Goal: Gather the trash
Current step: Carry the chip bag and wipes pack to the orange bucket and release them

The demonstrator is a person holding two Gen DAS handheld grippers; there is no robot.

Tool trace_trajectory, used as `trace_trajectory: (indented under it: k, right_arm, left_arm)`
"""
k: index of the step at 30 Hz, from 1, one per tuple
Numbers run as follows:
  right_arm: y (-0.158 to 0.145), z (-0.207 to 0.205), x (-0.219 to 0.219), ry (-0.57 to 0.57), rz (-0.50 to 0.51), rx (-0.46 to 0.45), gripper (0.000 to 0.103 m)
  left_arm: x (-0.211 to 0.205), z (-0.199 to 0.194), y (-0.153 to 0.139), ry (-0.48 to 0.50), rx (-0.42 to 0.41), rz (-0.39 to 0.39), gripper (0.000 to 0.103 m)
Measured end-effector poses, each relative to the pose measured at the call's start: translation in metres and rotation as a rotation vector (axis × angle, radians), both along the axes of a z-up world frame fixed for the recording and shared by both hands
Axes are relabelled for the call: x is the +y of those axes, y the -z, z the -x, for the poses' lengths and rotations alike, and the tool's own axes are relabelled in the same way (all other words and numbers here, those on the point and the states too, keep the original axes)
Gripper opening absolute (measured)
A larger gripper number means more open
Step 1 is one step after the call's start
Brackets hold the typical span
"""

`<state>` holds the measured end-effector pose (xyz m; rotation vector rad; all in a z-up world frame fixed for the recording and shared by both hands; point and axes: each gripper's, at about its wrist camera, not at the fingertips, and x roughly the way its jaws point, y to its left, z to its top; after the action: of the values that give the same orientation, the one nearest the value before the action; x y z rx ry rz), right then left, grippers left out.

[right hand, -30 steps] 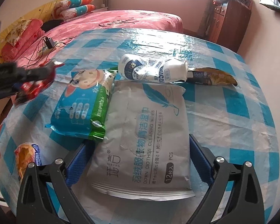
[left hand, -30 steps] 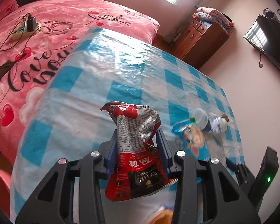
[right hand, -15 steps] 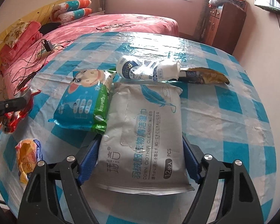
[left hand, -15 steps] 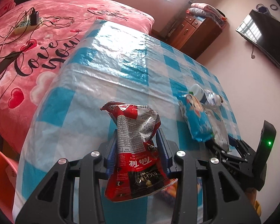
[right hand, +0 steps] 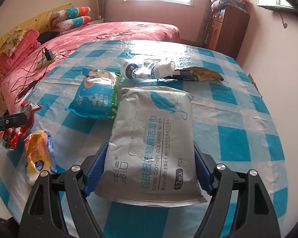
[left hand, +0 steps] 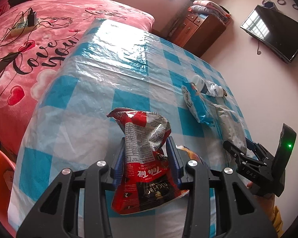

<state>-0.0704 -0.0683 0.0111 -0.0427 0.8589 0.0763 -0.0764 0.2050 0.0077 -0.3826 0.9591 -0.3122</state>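
The left gripper (left hand: pixel 147 154) is clamped on a crumpled red and black foil snack packet (left hand: pixel 147 158), held above the blue-and-white checked plastic tablecloth (left hand: pixel 85 103). The packet looks light, thin and crinkly, likely slippery, so a mid-body pinch suits it.

The right gripper (right hand: pixel 149 162) straddles the near end of a flat grey wet-wipes pack (right hand: pixel 155 130) lying on the cloth; its blue fingers (right hand: pixel 95 168) sit at the pack's edges, but whether they squeeze it cannot be told. The pack seems soft, floppy and a bit heavier; taking it across the narrow sides looks sensible.

Count on the table:
- one blue cartoon-print tissue pack (right hand: pixel 97 97), touching the grey pack
- one crushed clear plastic bottle (right hand: pixel 147 70)
- one dark gold-tipped sachet (right hand: pixel 198 75)
- one yellow crumpled wrapper (right hand: pixel 37 154)

Six trash items in total.
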Motion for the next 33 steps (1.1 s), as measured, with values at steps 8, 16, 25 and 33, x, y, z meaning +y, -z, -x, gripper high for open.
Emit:
trace_trajectory:
  k: [8,16,25,33]
  right_arm:
    - [-0.021,0.018,0.013,-0.024,-0.013,-0.042,0.078]
    - [-0.052,0.031,0.063,-0.181,-0.102,-0.067,0.078]
    - [-0.056,0.043,0.114,-0.3,-0.104,-0.055,0.078]
    - [-0.048,0.046,0.109,-0.287,-0.092,-0.042,0.078]
  left_arm:
    - [0.016,0.023,0.001,-0.019,-0.017,0.018,0.041]
    - [0.055,0.049,-0.01,-0.08,-0.07,0.068,0.036]
    - [0.064,0.059,-0.009,-0.04,-0.061,0.092,0.051]
    - [0.014,0.04,-0.002,0.049,-0.058,-0.127,0.071]
